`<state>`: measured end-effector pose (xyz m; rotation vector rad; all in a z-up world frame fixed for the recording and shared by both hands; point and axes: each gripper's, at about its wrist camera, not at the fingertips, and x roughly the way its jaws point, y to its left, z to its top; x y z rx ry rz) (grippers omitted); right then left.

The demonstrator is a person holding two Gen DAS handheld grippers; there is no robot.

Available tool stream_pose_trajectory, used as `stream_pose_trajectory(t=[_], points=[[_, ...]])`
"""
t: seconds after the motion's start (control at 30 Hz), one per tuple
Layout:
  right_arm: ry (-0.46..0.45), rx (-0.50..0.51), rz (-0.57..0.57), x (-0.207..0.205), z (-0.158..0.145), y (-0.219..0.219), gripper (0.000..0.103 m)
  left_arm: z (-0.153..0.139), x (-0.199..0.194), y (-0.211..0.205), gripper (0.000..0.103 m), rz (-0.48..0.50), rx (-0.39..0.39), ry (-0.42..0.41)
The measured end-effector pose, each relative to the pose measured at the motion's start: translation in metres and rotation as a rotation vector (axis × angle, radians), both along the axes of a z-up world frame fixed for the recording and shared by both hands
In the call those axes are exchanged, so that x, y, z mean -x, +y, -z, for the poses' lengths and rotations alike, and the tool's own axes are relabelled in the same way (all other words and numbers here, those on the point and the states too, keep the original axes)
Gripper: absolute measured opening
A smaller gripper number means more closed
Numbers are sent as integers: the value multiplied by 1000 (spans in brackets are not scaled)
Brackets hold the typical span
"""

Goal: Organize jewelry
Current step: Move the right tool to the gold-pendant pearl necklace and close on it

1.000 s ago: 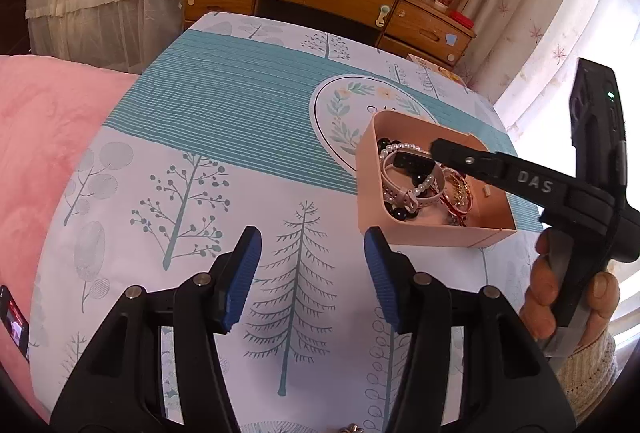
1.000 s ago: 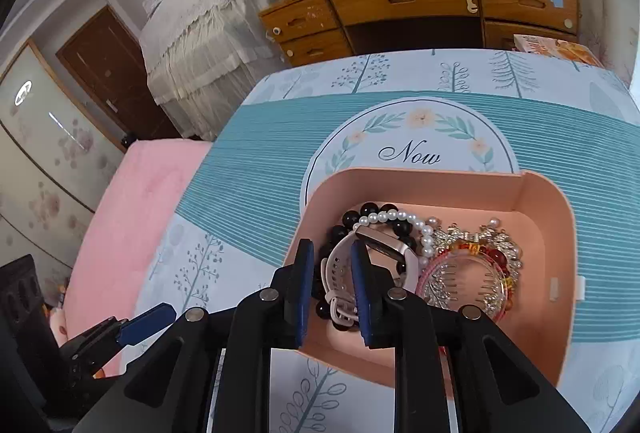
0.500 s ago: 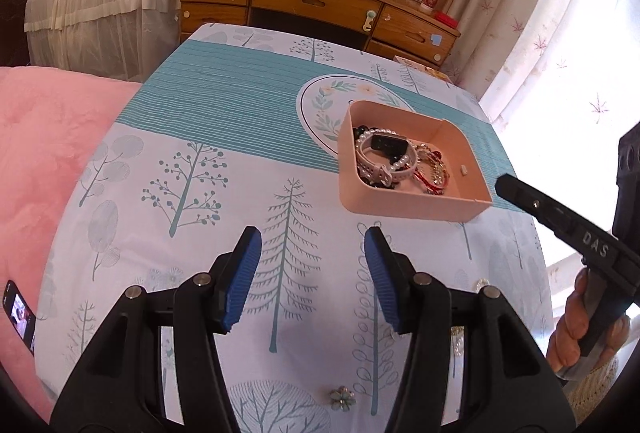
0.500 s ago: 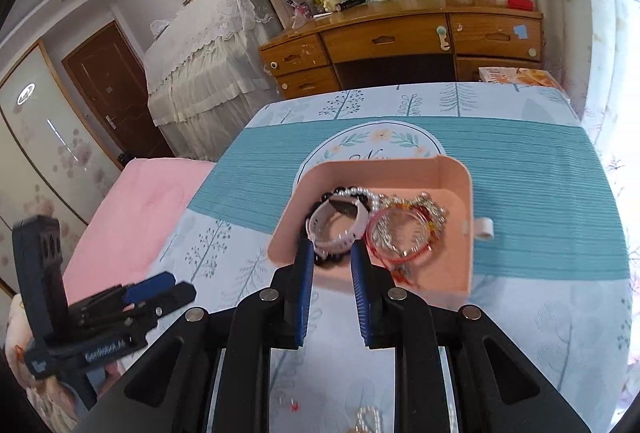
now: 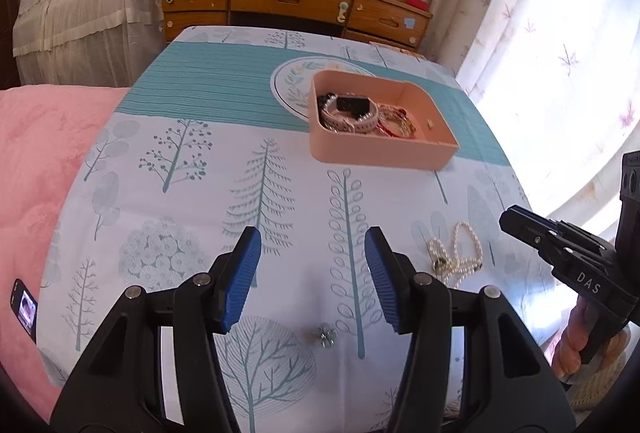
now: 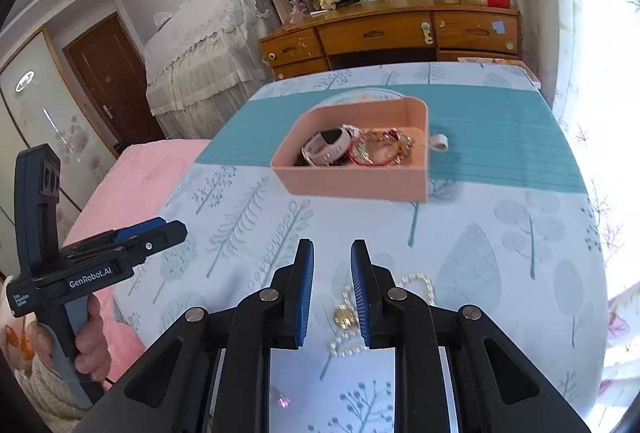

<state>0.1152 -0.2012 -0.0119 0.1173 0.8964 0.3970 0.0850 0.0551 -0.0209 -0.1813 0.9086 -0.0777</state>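
A pink box sits on the patterned bedcover and holds a white watch, bead bracelets and a red-gold bangle. A pearl necklace with a gold pendant lies on the cover near me. A small flower earring lies near the front edge. My left gripper is open and empty above the cover, left of the necklace. My right gripper is open a little, empty, and hovers just over the necklace.
A pink blanket borders the cover on the left, with a phone on it. A wooden desk stands beyond the bed. A curtain hangs on the right. A small pink stud lies under my right gripper.
Both grippers have pulled back from the pink box toward the near edge. The right gripper left the watch in the box and now hangs over the pearl necklace.
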Motion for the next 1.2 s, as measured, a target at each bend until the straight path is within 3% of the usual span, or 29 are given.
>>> stream_pose_trajectory(t=[0.37, 0.67, 0.8, 1.07, 1.2], points=[[70, 94, 46, 21, 34, -36, 19, 29, 4, -32, 51, 130, -37, 77], [131, 144, 54, -4, 67, -39, 19, 47, 9, -52, 51, 204, -109, 100], [126, 171, 43, -12, 73, -34, 19, 49, 13, -50, 51, 207, -125, 101], [114, 387, -30, -17, 81, -4, 19, 52, 23, -27, 51, 155, -130, 140], [132, 420, -56, -14, 81, -1, 17, 56, 26, -16, 51, 129, -127, 164]])
